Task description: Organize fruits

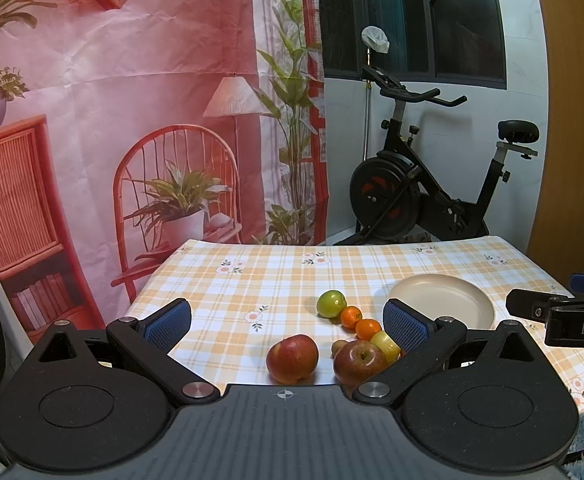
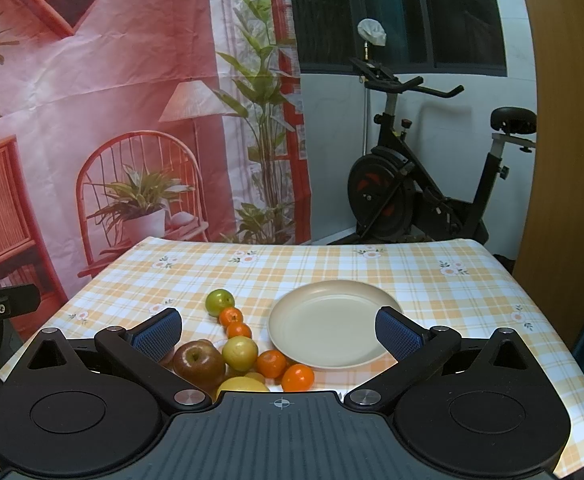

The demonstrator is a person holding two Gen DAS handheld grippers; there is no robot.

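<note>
**Left wrist view: fruit loose on cloth, plate bare, nothing gripped yet**

Left wrist view shows the left gripper [image 1: 287, 322] with jaws spread wide, holding nothing, hovering low over the near table edge. 2 red apples sit just ahead: one [image 1: 292, 359] alone on the left, the other [image 1: 360, 362] touching a yellow-green fruit [image 1: 386, 345]. Behind them 2 oranges [image 1: 351, 317] run in a line up to a green fruit [image 1: 331, 303].

Right gripper [image 2: 279, 333] also gapes wide and empty, aimed between the pile and the plate [image 2: 332, 330]. Plate has nothing on it; it lies just right of the fruit. 2 more oranges [image 2: 298, 377] sit at its near rim, apparently touching. A lemon [image 2: 242, 385] is half hidden by the gripper body.

Judgement: task barely begun; first pick pending.

- Left side: take the lone apple first, since it has clear room on both flanks.
- Centre the jaws on its widest part, close gently; round fruit rolls.
- Right side: start with the rim oranges, short carry.
- Avoid nudging the cluster; touching fruit will scatter.
- Set down low, mid-plate.
</note>
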